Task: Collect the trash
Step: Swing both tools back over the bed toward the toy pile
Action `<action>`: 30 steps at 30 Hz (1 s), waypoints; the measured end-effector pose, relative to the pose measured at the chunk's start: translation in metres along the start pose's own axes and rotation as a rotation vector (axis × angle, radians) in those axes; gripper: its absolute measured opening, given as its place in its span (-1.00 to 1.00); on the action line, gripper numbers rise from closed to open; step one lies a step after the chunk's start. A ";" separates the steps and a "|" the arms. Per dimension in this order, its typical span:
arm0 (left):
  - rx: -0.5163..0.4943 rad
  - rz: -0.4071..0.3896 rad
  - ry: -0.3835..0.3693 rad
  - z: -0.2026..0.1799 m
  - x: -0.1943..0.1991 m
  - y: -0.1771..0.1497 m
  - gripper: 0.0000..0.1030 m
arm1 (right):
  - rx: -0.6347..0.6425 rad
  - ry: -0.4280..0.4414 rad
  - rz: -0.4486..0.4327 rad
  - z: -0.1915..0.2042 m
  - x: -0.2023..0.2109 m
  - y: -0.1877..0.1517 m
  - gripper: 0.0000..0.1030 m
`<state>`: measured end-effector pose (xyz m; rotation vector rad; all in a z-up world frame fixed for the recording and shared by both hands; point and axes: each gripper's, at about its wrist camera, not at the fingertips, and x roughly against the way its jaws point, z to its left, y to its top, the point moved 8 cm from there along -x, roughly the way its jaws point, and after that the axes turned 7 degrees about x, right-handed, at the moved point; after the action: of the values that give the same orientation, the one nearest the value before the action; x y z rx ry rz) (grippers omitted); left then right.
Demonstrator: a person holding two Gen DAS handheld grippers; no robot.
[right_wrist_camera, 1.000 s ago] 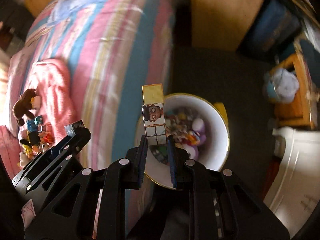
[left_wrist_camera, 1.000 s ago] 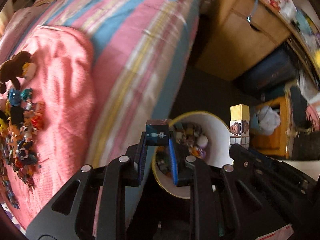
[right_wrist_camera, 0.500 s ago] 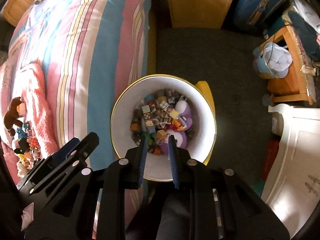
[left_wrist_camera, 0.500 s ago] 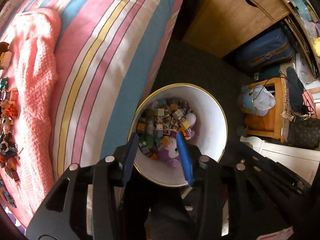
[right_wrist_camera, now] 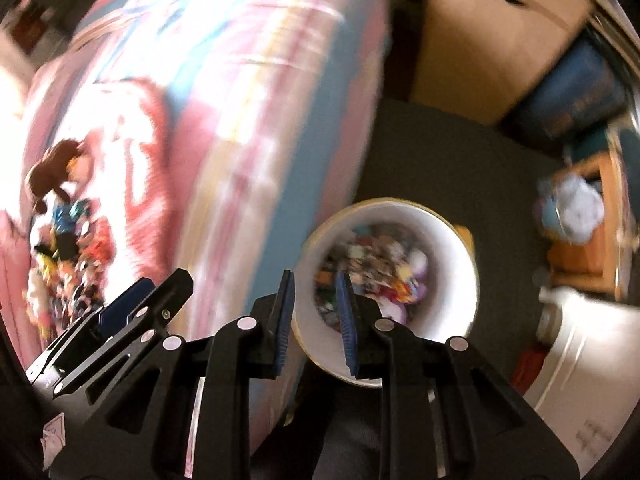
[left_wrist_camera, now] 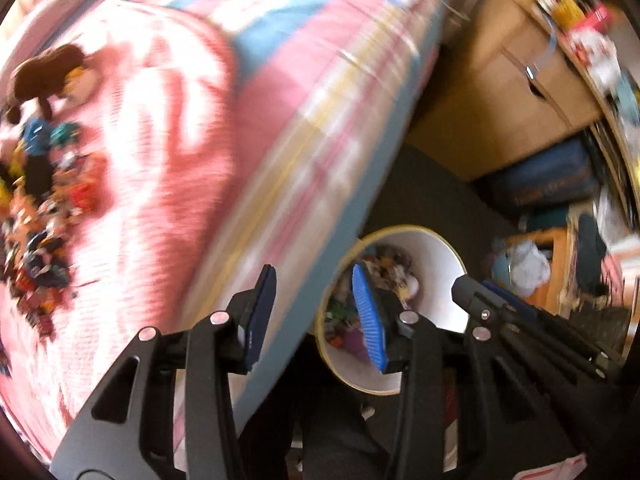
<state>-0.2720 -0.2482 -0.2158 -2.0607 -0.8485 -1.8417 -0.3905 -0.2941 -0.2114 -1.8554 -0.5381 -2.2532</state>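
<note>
Grippers both empty, fingers apart: left gripper [left_wrist_camera: 316,312] w/ wider gap, right gripper [right_wrist_camera: 314,312] narrower. Both angle down over bed [left_wrist_camera: 280,120] edge. White bin [right_wrist_camera: 452,248] of trash on floor at 3 o'clock; trash pile [left_wrist_camera: 44,216] on bed at 9 o'clock. Frames blurred.

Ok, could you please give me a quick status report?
Left gripper open, empty. Right gripper open, empty. Bin holds trash; pile on bed. Nothing in the way.
</note>
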 end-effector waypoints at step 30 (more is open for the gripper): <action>0.942 -0.218 0.249 0.408 0.123 -0.141 -0.25 | 0.988 0.197 0.075 0.446 -0.026 -0.128 -0.57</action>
<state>-0.0136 0.1176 -0.1928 -1.1617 -1.5195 -1.3190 -0.0245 -0.0089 -0.1869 -1.1027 -1.2194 -1.5876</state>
